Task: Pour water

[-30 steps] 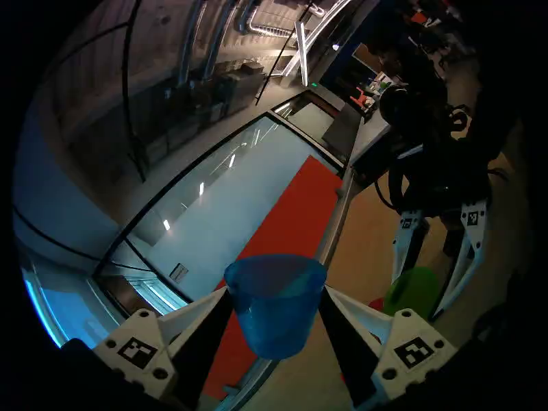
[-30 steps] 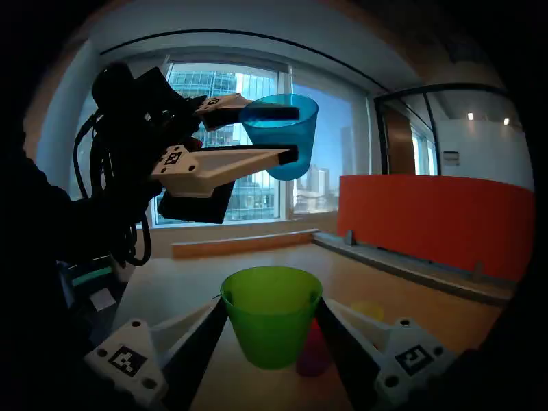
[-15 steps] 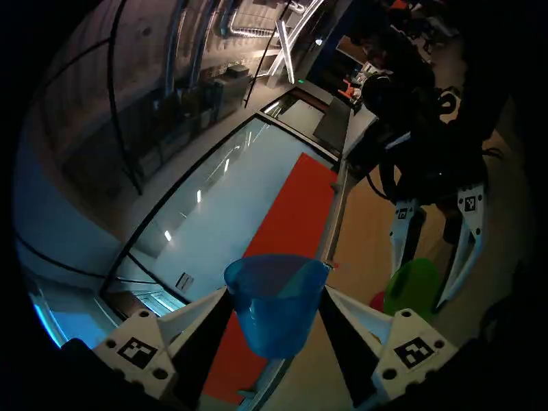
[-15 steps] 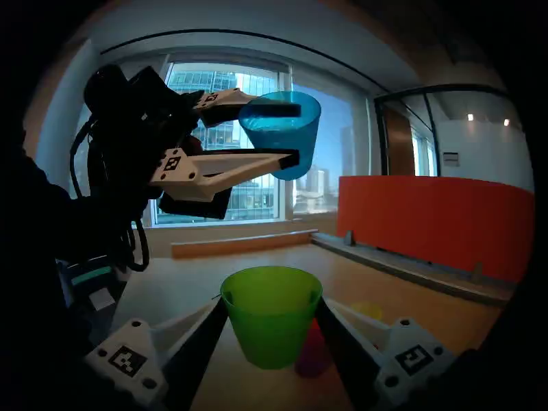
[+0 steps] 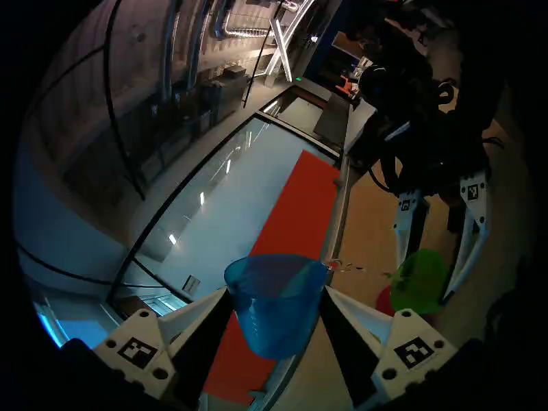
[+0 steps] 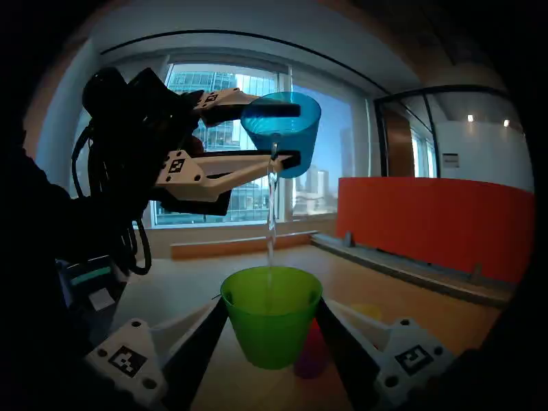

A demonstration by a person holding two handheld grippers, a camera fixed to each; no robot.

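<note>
My left gripper (image 5: 274, 322) is shut on a blue translucent cup (image 5: 275, 305), which it holds tilted high in the air. In the right gripper view the same blue cup (image 6: 282, 133) hangs above, and a thin stream of water (image 6: 270, 212) falls from its rim into the green cup (image 6: 272, 325). My right gripper (image 6: 272, 335) is shut on that green cup and holds it upright over the wooden table (image 6: 411, 288). In the left gripper view the green cup (image 5: 419, 281) sits between the right gripper's white fingers (image 5: 472, 233), with water drops beside it.
A pink cup (image 6: 314, 353) and a yellow one (image 6: 366, 312) stand on the table behind the green cup. An orange partition (image 6: 438, 219) runs along the table's right side. Big windows (image 6: 205, 178) lie ahead, and dark cables with a person's sleeve (image 6: 48, 226) are at the left.
The blue cup has tipped a little further and water now streams from it into the green cup. The green cup has stayed in place.
</note>
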